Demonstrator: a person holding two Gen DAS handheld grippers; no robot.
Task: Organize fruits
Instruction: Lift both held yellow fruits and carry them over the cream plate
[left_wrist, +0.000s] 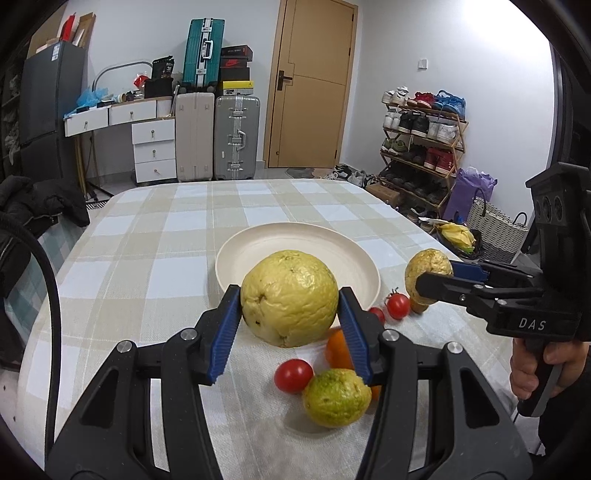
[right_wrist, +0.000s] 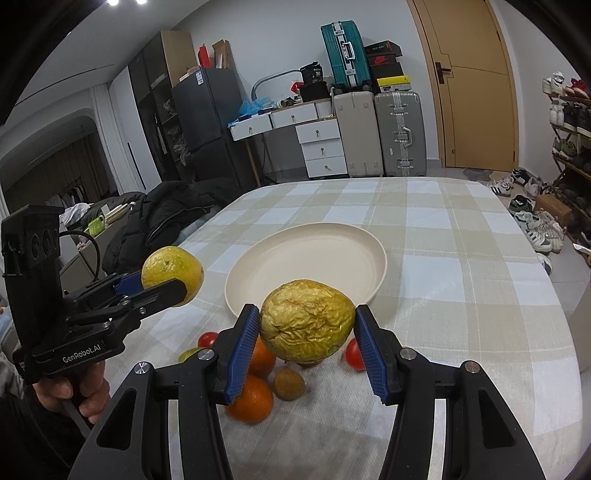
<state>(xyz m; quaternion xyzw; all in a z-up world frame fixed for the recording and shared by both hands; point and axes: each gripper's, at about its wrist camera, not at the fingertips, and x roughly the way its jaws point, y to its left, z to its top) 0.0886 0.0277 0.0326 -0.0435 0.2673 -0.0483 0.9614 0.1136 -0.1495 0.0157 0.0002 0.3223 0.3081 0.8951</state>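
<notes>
- Left wrist view: the left tongs (left_wrist: 290, 321) pinch a large yellow-green citrus fruit (left_wrist: 290, 297) between blue pads, held above the checked worktop (left_wrist: 147, 236) just before the cream plate (left_wrist: 332, 251).
- Right tongs (right_wrist: 306, 339) pinch a wrinkled yellow fruit (right_wrist: 306, 326), also raised near the plate.
- Cherry tomatoes (left_wrist: 293, 374), oranges (right_wrist: 251, 400) and a green-yellow fruit (left_wrist: 336, 397) lie on the cloth below.
</notes>
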